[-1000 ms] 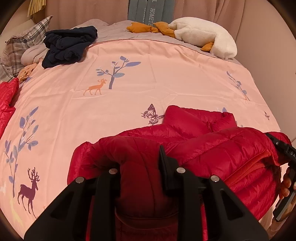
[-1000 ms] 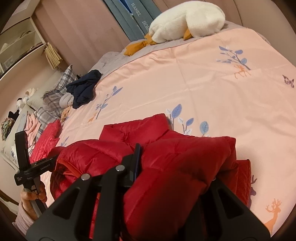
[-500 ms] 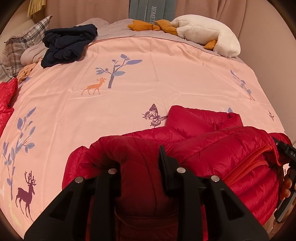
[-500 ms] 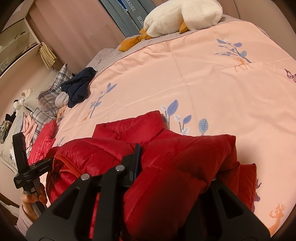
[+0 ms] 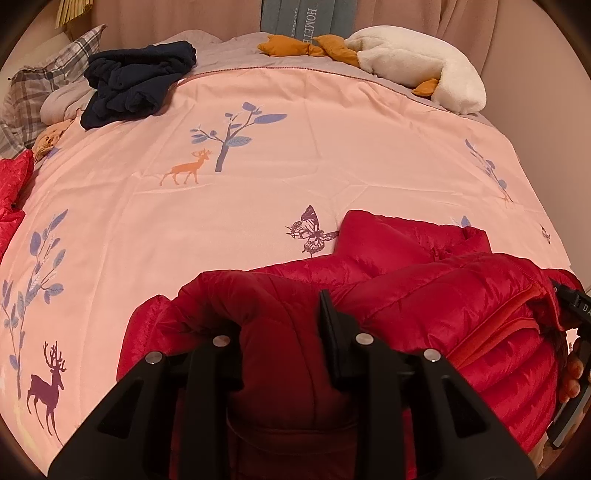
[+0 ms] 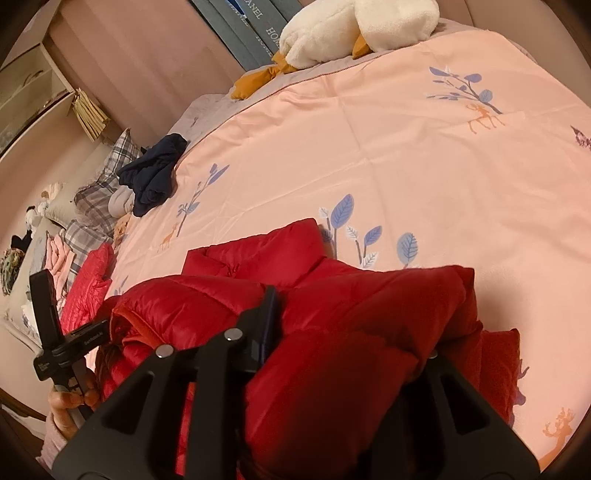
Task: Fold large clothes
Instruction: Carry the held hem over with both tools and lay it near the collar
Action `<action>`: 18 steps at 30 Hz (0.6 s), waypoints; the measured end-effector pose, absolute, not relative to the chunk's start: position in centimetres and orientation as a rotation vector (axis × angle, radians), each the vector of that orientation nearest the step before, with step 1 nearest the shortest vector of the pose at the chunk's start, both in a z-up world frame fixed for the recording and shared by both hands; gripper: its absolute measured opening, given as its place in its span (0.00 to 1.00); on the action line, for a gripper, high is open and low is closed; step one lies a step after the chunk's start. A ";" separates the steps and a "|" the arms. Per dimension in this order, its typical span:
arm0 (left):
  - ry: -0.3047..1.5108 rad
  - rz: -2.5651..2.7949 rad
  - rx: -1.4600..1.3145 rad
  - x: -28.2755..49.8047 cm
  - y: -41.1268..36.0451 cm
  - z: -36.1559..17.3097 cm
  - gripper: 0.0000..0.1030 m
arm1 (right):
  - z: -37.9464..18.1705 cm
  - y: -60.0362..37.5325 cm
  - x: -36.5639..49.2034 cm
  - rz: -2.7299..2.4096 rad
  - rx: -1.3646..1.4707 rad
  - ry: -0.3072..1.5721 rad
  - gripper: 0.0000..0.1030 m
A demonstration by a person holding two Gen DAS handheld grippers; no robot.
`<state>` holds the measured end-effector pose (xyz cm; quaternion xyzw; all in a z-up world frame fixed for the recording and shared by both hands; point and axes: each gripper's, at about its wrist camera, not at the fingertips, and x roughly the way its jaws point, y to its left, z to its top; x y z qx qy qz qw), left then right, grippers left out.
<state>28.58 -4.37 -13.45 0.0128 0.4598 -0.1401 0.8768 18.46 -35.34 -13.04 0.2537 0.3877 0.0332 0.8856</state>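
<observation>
Barely anything has shifted: red puffer jacket point(image 5: 424, 295) sits slightly lower at 6 o'clock on pink duvet point(image 5: 295, 155). Left gripper point(image 5: 284, 332) pinches a jacket fold; right gripper point(image 6: 332, 332) jaws opening, fabric bulging between, right finger hidden. Navy clothes point(image 5: 136, 85) at 11, plush goose point(image 5: 417, 62) at 1. Headboard reads "HOME" point(image 5: 314, 18). Both grippers tilt downward.

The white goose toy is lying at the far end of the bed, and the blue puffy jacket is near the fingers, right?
Almost. The puffy jacket is red, not blue; the left wrist view shows it bunched near the fingers. The white goose toy does lie at the far end of the bed.
</observation>
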 end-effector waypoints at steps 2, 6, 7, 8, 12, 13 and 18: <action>0.964 -0.291 0.025 28.8 -4.4 -13.6 0.30 | -13.2 -35.4 18.7 0.070 0.544 0.811 0.25; 0.974 -0.290 0.019 29.1 -4.4 -13.9 0.31 | -13.6 -35.8 19.0 0.076 0.576 0.820 0.28; 0.976 -0.290 0.012 29.1 -4.3 -14.0 0.31 | -13.6 -35.9 19.0 0.081 0.592 0.820 0.30; 0.976 -0.291 0.007 29.2 -4.3 -14.0 0.31 | -13.7 -36.0 19.0 0.085 0.604 0.818 0.32; 0.956 -0.300 -0.019 29.0 -4.1 -13.7 0.34 | -13.5 -36.3 18.9 0.105 0.646 0.791 0.42; 0.948 -0.301 -0.029 28.9 -3.9 -13.6 0.34 | -13.4 -36.3 18.8 0.113 0.657 0.782 0.45; 0.915 -0.318 -0.073 28.3 -3.5 -12.4 0.41 | -12.5 -36.2 18.4 0.147 0.688 0.745 0.63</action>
